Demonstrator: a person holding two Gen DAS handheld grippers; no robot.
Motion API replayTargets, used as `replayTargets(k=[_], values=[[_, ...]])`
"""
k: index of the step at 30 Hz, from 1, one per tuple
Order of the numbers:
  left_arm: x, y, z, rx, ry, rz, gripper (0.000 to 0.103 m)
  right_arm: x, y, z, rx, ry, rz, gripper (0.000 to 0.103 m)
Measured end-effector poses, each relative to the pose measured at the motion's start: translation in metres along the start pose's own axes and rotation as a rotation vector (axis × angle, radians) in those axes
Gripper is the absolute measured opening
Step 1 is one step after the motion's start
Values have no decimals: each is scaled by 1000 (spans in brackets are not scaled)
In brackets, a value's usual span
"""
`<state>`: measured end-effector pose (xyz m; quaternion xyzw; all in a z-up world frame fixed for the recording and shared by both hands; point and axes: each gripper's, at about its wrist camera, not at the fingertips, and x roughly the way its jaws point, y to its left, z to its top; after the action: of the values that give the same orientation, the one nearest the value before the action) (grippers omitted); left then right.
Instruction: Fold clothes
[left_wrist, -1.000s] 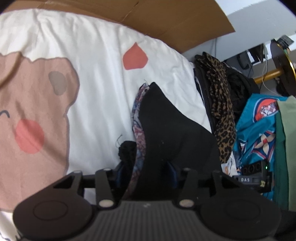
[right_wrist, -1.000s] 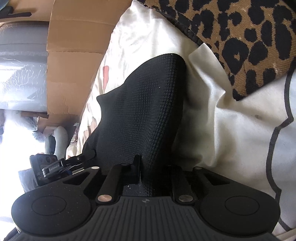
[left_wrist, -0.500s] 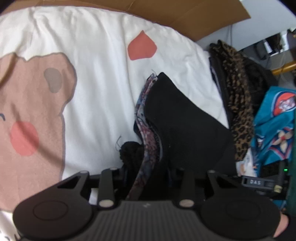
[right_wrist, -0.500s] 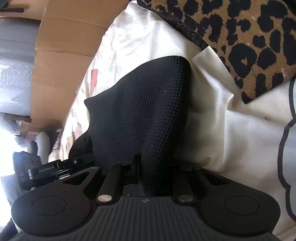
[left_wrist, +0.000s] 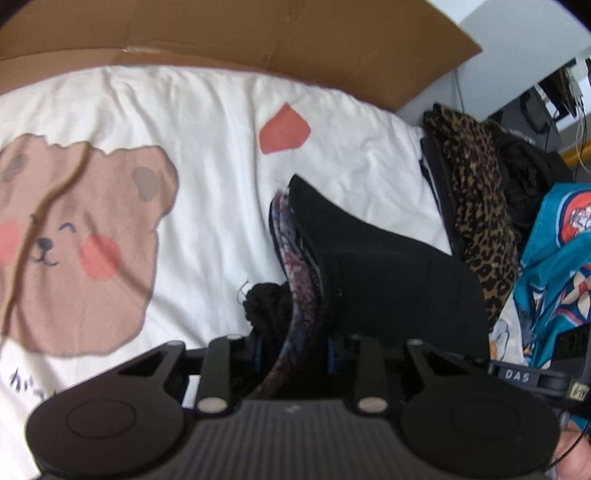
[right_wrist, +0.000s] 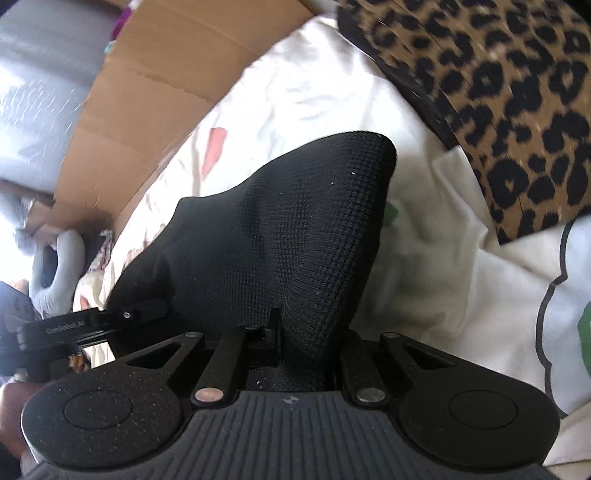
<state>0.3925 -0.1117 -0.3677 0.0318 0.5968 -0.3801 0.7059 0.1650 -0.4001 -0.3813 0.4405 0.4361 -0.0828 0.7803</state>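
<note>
A black knit garment (left_wrist: 388, 288) with a patterned lining (left_wrist: 295, 258) rises off the white bear-print sheet (left_wrist: 207, 155). My left gripper (left_wrist: 293, 345) has one edge of it between its jaws, which are closing and pinch the bunched cloth; the fingertips are buried in fabric. A dark knit clump (left_wrist: 266, 306) hangs beside the left finger. In the right wrist view the same garment (right_wrist: 295, 229) stands up in a peak, and my right gripper (right_wrist: 306, 332) is shut on its lower edge. The fabric stretches between the two grippers.
A leopard-print garment (left_wrist: 476, 206) (right_wrist: 498, 92) lies on a pile at the sheet's right side, with blue patterned cloth (left_wrist: 554, 266) beyond it. Brown cardboard (left_wrist: 258, 33) (right_wrist: 166, 81) lines the far edge. A grey curved object (right_wrist: 55, 273) lies at the left.
Both grippers have risen and tilted, lifting the black garment higher off the sheet. The left jaws have narrowed onto the cloth. More of the bear print shows now.
</note>
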Motion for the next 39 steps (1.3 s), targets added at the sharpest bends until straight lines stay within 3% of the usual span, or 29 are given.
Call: replayTargets(k=[14,26,39], values=[[-93,-54,-18,13,-90,78,31,-69,56,-1,-190,-24,4,9],[-192,-115,-12,6,-232,107,31,-159,118,21,-285,-138,39,9],[-286,-170,-16,-66,-385,107,31,-258,185,48,-393,-229,80,9]])
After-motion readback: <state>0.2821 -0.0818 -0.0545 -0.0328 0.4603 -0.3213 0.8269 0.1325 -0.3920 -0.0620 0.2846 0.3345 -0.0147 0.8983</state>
